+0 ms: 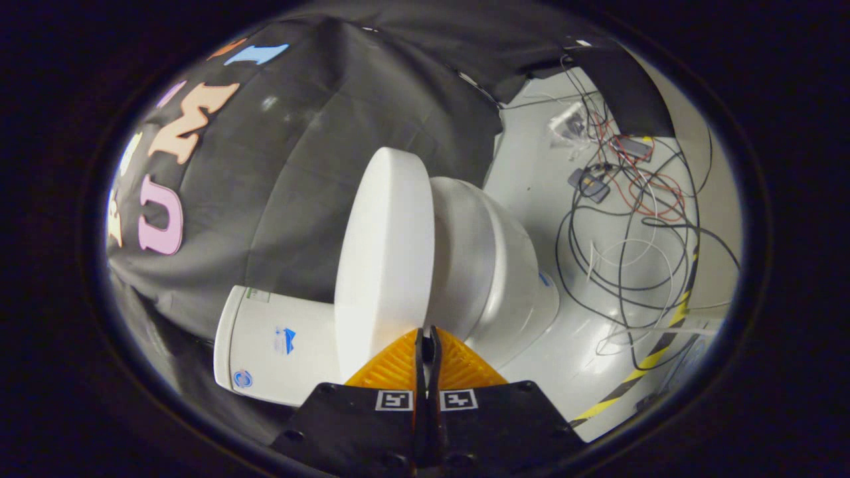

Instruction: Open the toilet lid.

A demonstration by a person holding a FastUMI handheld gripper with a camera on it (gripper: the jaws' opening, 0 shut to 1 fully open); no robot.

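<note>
Booth setting: a pale glossy floor point(544, 192) meets the black cloth wall point(299, 166), with the view rolled sideways. The gripper point(425, 332) has its fingers drawn together, tips nearly touching, only a thin slit between them; whether anything is pinched there cannot be determined. The tips sit at the near rim of the toilet lid point(385, 259), which is lifted off the seat and presents its broad white face. Just beyond the lid lies the toilet bowl point(491, 265). The tank point(279, 345) sits against the cloth wall. Farther out, a tangle of cables point(637, 226) sprawls across the floor, and yellow-black hazard tape point(654, 355) runs near the floor's edge.
</note>
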